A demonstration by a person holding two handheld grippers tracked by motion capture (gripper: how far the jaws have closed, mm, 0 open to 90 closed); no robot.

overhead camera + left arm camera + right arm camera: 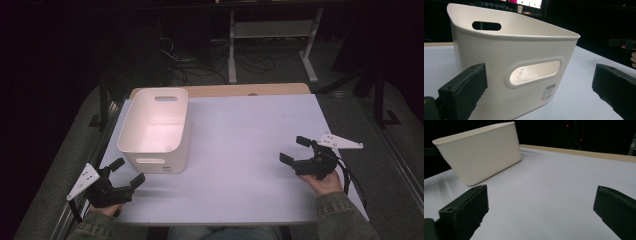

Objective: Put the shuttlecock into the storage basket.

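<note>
Left tool (127, 172): held in the person's left hand at the near left corner of the bench, its jaws spread apart and nothing gripped between them; a grey three-cornered plate is carried on top.
Left tool's aim: in the left gripper view the jaws are seen pointed at the near wall of the bin (506, 67), which stands just beyond them and is not touched.
Right tool (295, 150): held in the person's right hand near the right edge of the bench, its jaws likewise spread wide and empty; a cable is trailed from it toward the person's sleeve.
Right tool's aim: in the right gripper view the jaws are seen above bare bench top, with the bin well apart from them.
Bench (250, 150): a pale top lit from above, with a wooden strip seen along its far edge.
Bin (155, 127): a white plastic bin with rounded corners, set upright on the left half of the bench, near the left tool; slotted handle openings are cut in its near and far walls, a barcode label is stuck low on the near wall, and no contents are seen inside.
Background: a dark floor with cables and a metal frame's legs is seen beyond the bench.
</note>
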